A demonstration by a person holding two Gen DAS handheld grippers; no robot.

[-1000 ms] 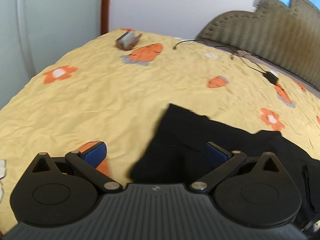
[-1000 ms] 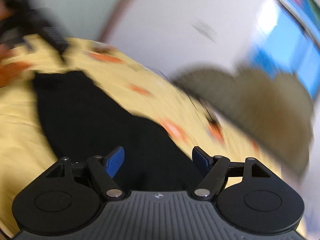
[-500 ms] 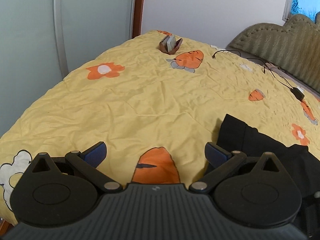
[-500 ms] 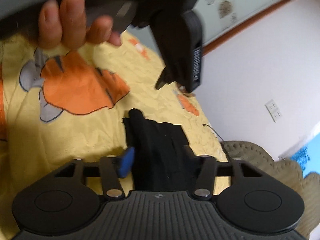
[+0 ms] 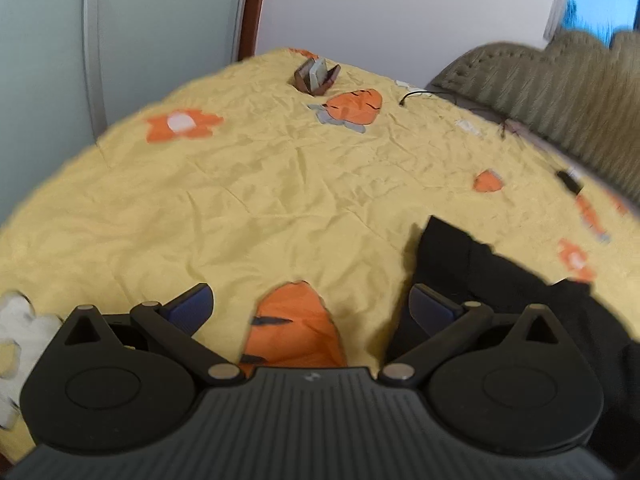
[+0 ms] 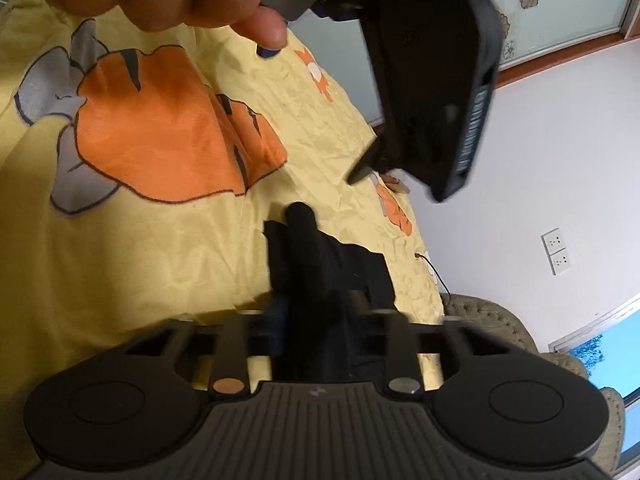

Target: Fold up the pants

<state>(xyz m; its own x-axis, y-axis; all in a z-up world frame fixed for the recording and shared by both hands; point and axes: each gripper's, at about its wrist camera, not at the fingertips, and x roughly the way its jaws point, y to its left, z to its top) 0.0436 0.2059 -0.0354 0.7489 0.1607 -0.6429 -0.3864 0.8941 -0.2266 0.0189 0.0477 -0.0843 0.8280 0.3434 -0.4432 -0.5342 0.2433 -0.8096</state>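
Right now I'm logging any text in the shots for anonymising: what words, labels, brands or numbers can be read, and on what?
Left gripper, side edge, right wrist view: a strip of light characters, too blurred to read.
Left gripper body: a small pale emblem, no letters.
Right gripper body: a similar small emblem, no letters.
Wall sockets, yellow bedspread, black pants: no text visible.

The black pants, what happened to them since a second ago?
The right gripper turned toward the black pants and closed its fingers on a bunched fold of them. The left gripper swung off the pants; its fingers now hang open over the yellow bedspread. The pants stayed on the bed.
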